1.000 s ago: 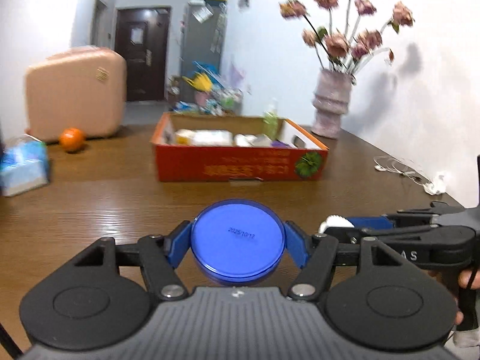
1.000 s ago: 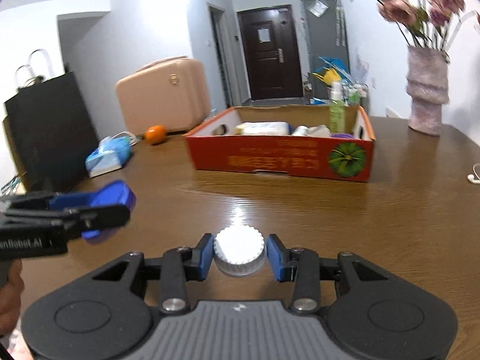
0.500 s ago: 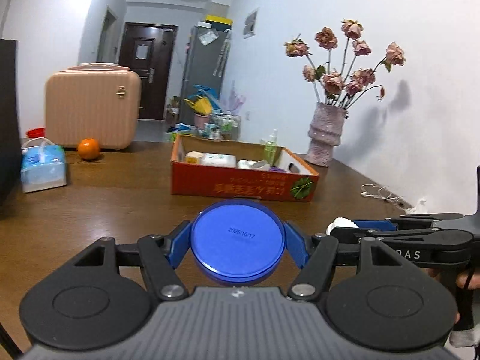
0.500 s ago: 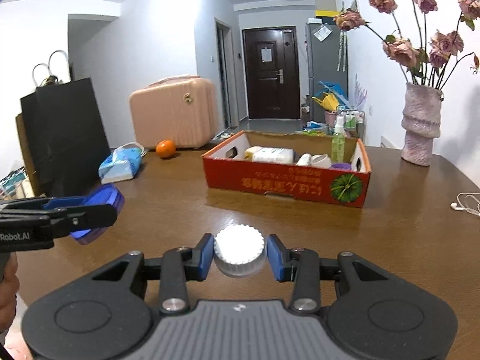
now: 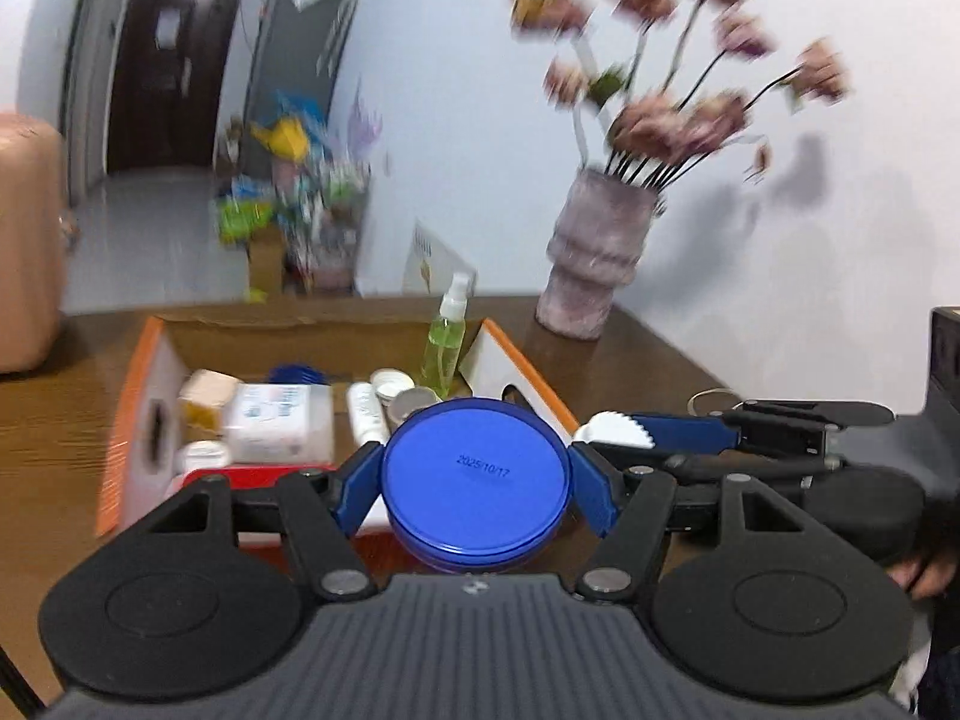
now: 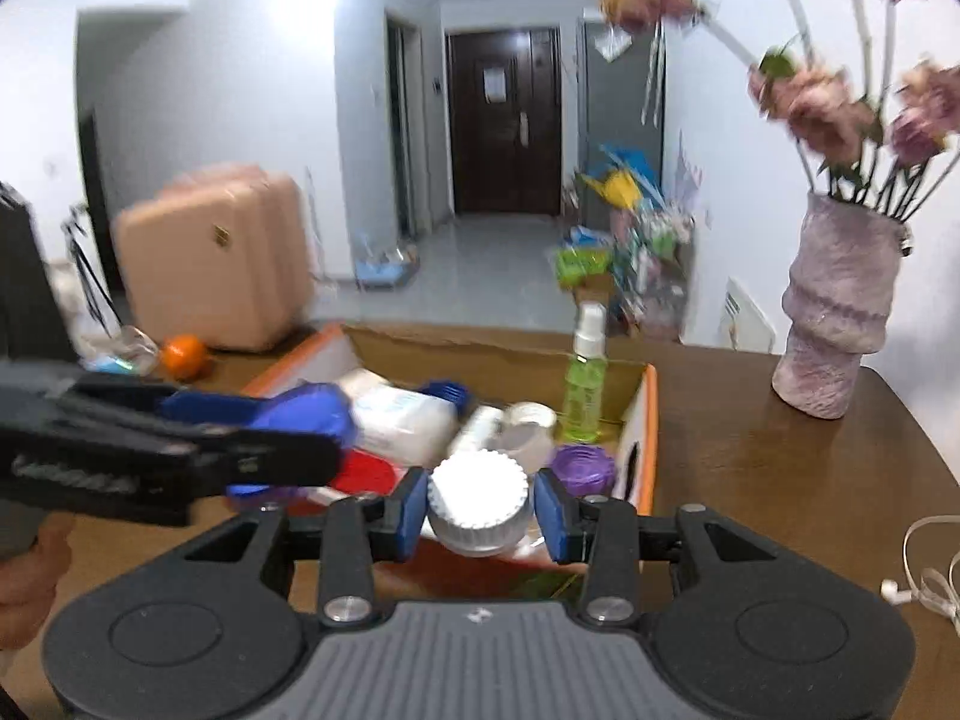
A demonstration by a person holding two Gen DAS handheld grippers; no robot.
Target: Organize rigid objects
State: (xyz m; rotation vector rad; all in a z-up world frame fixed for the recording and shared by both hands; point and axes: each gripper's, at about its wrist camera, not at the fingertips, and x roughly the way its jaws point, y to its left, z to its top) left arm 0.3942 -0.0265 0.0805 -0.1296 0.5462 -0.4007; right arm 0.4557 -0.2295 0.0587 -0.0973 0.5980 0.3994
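Note:
My left gripper [image 5: 474, 489] is shut on a round blue jar [image 5: 475, 480] with a date printed on its lid, held above the near edge of the orange cardboard box [image 5: 129, 414]. My right gripper [image 6: 480, 510] is shut on a white ribbed-cap jar [image 6: 480, 495], also over the box's near edge [image 6: 645, 438]. Each gripper shows in the other's view: the right one [image 5: 618, 432] to the right with its white jar, the left one [image 6: 288, 426] to the left with its blue jar. The box holds a green spray bottle [image 5: 447, 339], white packets and several small jars.
A pinkish vase [image 6: 837, 324] of dried flowers stands on the wooden table right of the box. White earphone cable [image 6: 918, 570] lies at the right edge. A pink suitcase [image 6: 210, 264] and an orange [image 6: 185, 354] sit far left. A hand [image 6: 27, 576] holds the left gripper's handle.
Both grippers have moved forward and up to the box, which now fills the middle of each view. Their grips on the blue jar and the white jar are unchanged.

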